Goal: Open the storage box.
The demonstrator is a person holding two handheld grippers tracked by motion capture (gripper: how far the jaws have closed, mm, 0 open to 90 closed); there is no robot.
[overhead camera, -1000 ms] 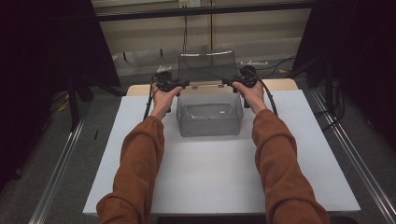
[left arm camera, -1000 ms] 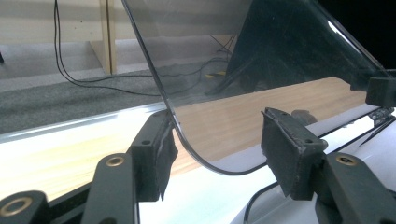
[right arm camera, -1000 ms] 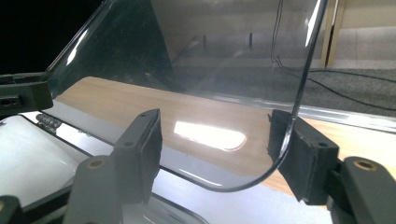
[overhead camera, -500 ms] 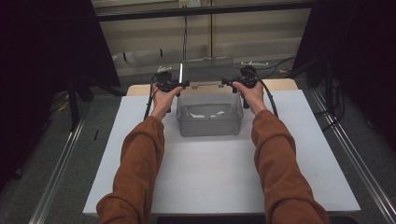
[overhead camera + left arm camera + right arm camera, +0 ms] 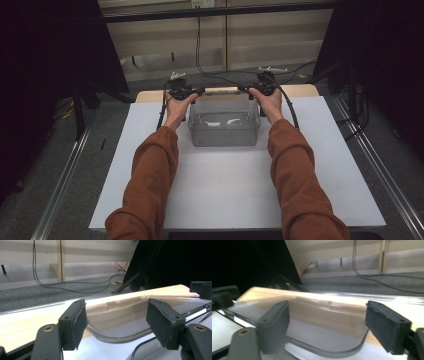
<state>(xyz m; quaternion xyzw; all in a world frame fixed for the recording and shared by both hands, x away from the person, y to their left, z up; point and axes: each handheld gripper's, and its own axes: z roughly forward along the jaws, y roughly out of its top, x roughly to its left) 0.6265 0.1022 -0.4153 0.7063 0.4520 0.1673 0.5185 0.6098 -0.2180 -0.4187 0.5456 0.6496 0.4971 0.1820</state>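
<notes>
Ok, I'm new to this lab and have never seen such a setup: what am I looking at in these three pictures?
There is no machine here. A person holds a hand tool with two black jaws in each hand: the left gripper and the right gripper. The wide picture comes from a camera above, looking down on the white table. The other two come from cameras riding on each tool, looking along its jaws. On the table stands a clear plastic box. Each tool sits at one of its far corners, with a rounded corner of the clear lid between its jaws. Both sets of jaws have just been opening and the pads stand off the lid, so nothing is gripped.
</notes>
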